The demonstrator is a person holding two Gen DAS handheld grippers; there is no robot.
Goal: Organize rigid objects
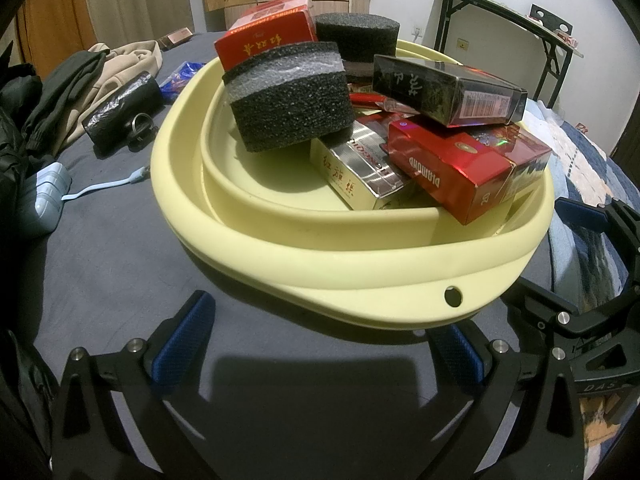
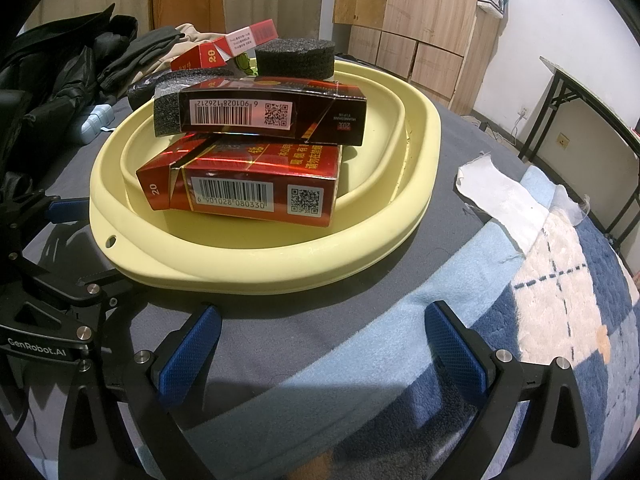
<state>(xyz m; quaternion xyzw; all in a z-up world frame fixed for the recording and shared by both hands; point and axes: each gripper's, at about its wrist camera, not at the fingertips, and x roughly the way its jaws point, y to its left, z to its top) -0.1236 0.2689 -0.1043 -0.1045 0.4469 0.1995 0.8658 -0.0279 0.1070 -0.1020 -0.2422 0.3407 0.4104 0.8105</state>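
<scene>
Pale yellow collapsible plastic basin (image 1: 360, 256) on a grey bedsheet (image 1: 120, 248), holding a loose heap: black foam blocks (image 1: 290, 108), a black glossy carton (image 2: 272, 114) perched atop a red carton (image 2: 256, 184), and a silver box (image 1: 360, 176) beneath. Left gripper (image 1: 320, 344) and right gripper (image 2: 320, 344): jaws spread wide, nothing held, both just short of the basin's near rim. Risk: nudging the rim could topple the top carton (it overhangs). Open room lies right, over the blue plaid blanket (image 2: 560, 300); clothes (image 1: 80, 80) crowd the left.
</scene>
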